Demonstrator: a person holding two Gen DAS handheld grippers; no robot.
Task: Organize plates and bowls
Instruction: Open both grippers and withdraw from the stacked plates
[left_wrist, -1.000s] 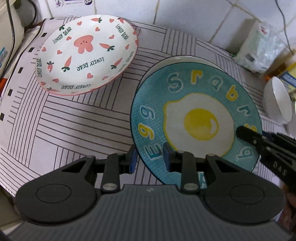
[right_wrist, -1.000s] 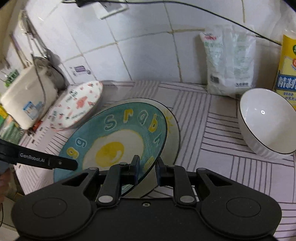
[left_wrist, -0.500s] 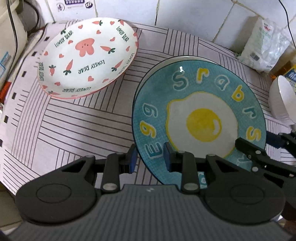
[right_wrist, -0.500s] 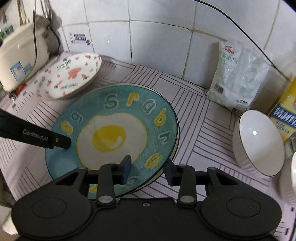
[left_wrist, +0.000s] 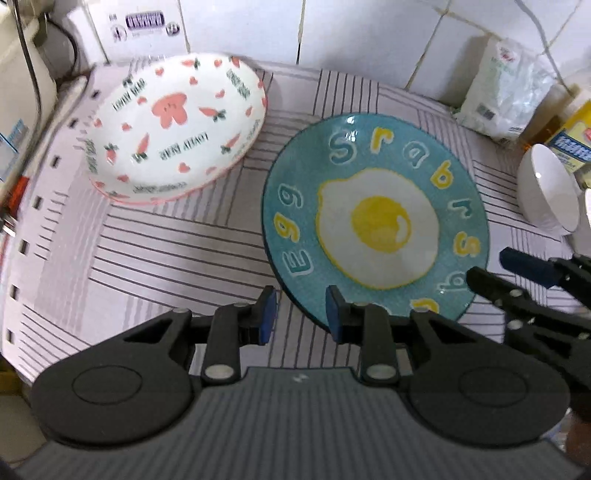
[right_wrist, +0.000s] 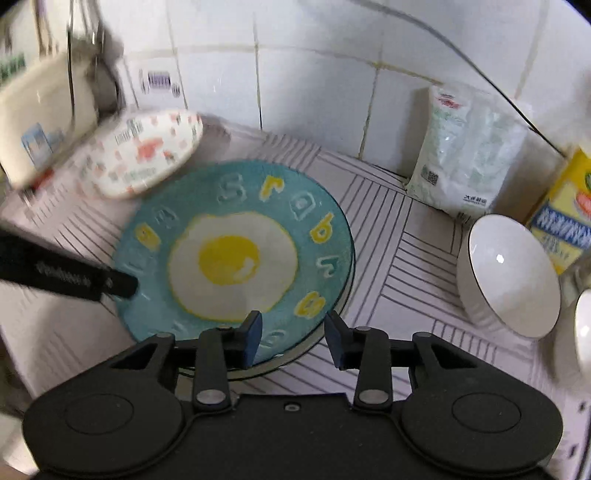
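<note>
My left tool (left_wrist: 297, 314) and right tool (right_wrist: 291, 338) are both spread, pinching nothing. Egg plate (left_wrist: 373, 218) lies flat on the surface, its near rim between each tool's pads. Bear plate (left_wrist: 177, 125) sits left-behind it, nearer my left.

Striped mat (left_wrist: 166, 258) lies bare between 2 plates (left_wrist: 177, 125).

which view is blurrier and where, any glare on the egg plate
Right wrist view: heavier motion blur at the left, smearing the carrot plate and white appliance. Left wrist view: mostly sharp, slight smear at the left edge. Egg plate: small glints only, on the yolk.
</note>
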